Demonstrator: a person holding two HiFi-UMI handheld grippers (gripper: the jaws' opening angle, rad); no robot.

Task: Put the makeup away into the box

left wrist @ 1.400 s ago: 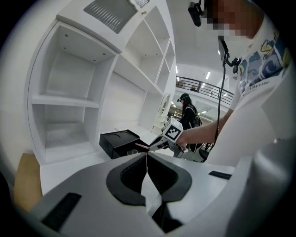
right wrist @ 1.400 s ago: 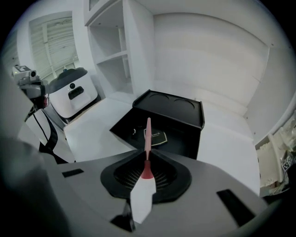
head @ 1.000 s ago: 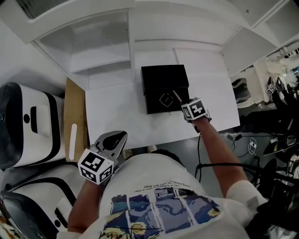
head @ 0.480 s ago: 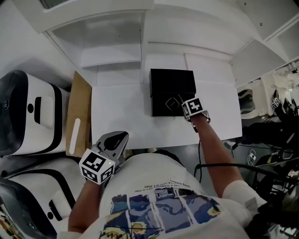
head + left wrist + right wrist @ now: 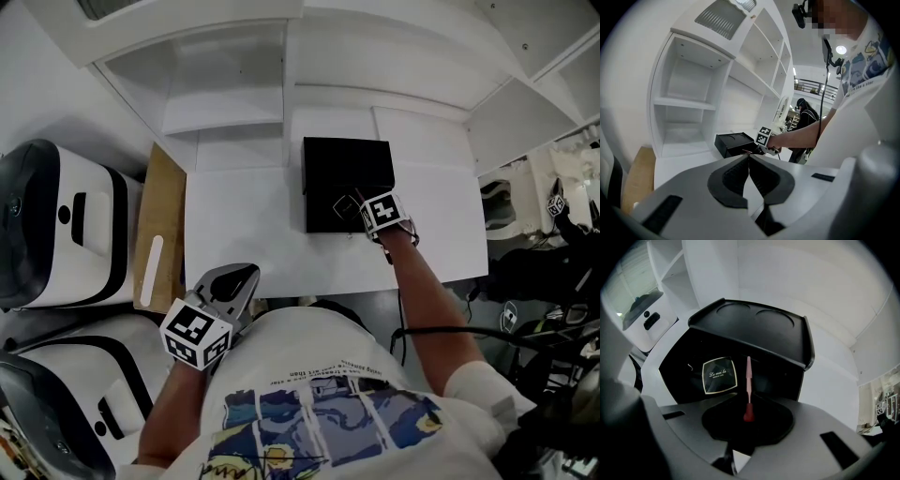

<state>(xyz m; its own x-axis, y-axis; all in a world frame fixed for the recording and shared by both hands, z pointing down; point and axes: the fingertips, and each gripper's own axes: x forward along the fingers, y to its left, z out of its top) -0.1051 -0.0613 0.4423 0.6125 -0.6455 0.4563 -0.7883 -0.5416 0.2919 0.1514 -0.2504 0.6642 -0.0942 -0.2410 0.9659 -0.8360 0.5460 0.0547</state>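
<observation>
A black box [image 5: 347,183] stands on the white table [image 5: 244,225]; its front compartment is uncovered and holds a square black compact [image 5: 719,375] with a pale border. My right gripper [image 5: 749,416] is shut on a thin pink makeup pencil [image 5: 748,380], which points into that compartment beside the compact. In the head view this gripper [image 5: 361,216] hangs over the box's near edge. My left gripper [image 5: 749,161] is shut with nothing in it, held low by the table's front edge near my body [image 5: 234,281]. From its view the box [image 5: 733,143] lies far ahead.
White shelving [image 5: 225,84] stands behind the table. A brown board [image 5: 155,225] leans at the table's left edge, beside white and black machines [image 5: 56,244]. Cables and gear crowd the floor at right [image 5: 544,281]. Another person stands in the background [image 5: 804,112].
My right gripper has sunk with the pink pencil toward the box's front compartment. The left gripper has kept its place.
</observation>
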